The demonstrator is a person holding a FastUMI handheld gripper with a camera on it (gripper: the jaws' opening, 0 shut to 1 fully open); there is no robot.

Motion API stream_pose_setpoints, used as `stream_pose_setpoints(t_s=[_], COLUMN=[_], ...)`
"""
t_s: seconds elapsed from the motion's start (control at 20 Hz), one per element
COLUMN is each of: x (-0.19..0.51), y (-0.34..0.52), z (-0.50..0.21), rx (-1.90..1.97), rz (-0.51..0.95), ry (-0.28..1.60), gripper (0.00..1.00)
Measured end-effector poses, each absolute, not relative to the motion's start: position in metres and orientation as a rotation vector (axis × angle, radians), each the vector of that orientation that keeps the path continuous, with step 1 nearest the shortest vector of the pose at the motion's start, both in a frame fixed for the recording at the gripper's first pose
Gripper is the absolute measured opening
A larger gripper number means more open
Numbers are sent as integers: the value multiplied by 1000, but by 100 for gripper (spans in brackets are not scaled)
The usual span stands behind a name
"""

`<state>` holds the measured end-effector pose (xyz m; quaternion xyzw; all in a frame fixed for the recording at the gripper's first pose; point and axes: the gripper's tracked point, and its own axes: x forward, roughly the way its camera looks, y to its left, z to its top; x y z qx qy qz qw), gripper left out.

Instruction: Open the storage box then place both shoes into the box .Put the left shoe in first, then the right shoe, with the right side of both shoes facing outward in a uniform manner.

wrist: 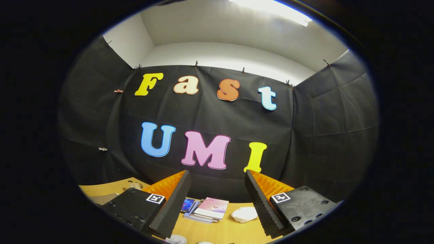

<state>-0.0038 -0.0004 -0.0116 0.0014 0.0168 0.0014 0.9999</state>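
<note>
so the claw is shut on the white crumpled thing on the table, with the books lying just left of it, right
Not quite. In the gripper view the claw is open and holds nothing; the white crumpled thing lies on the wooden table between its fingers, untouched. The books do lie just left of it.

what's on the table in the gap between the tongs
In the gripper view, a stack of booklets and a white crumpled lump lie on the wooden table between the open tongs.

A recording booth set up indoors: black cloth [322, 128] is clipped up as walls around a wooden table [220, 230]. White room walls [217, 54] and a ceiling light [271, 10] rise above the cloth
</note>
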Motion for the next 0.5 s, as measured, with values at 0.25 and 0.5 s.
stream_pose_setpoints(t_s=[0.25,0.5], x=[-7,-13], y=[1,40], z=[-11,-29], rx=[1,53], rz=[4,160], ry=[31,96], gripper=[97,97])
